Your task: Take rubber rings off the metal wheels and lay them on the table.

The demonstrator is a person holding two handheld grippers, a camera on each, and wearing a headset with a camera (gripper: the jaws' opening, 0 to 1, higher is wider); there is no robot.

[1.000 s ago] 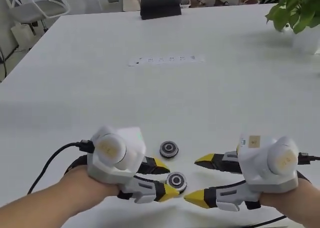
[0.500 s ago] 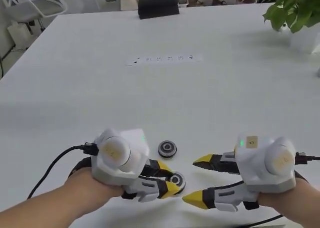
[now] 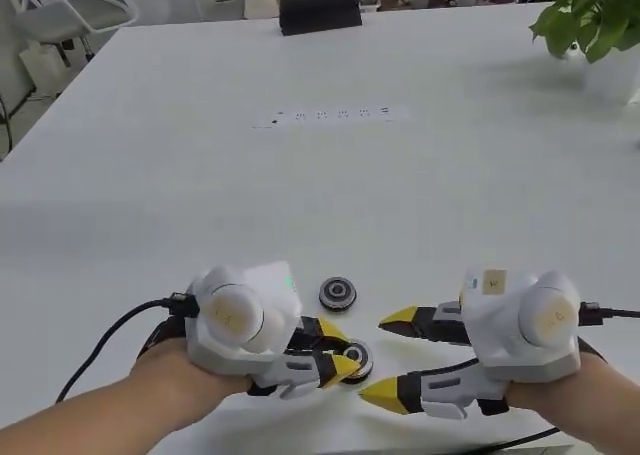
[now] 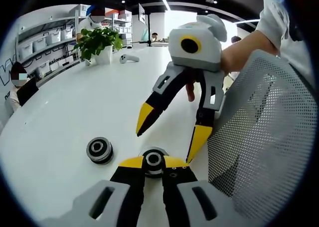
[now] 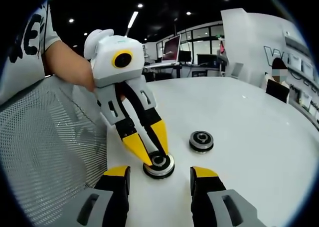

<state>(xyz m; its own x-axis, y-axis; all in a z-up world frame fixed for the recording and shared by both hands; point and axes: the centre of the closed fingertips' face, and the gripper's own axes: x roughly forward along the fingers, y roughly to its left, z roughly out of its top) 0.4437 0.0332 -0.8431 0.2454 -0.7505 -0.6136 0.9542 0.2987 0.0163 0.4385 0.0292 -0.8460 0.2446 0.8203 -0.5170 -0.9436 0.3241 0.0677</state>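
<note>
Black rubber over bright metal, twice, on the white table (image 3: 330, 195).

Head view: near wheel (image 3: 352, 358) lying flat, nipped between the jaws of the left tool (image 3: 342, 353). Far wheel (image 3: 337, 293) just beyond, untouched. Right tool (image 3: 378, 359) spread wide, tips aimed at the near wheel but apart from it. Contact itself half hidden behind the left tool's body.

Left gripper view: contact plain, with a yellow tip pressed to each flank of the near wheel (image 4: 153, 159) and the right tool (image 4: 167, 143) gaping above.

Right gripper view: steep lean of the left tool (image 5: 155, 154) onto the near wheel (image 5: 159, 166), bare table between the spread jaws, rings seemingly on both wheels.

Probably dense and rigid at the hub, with a stretchy, grippy ring sitting snug. Best to clamp the metal and peel the ring from its outer edge.
</note>
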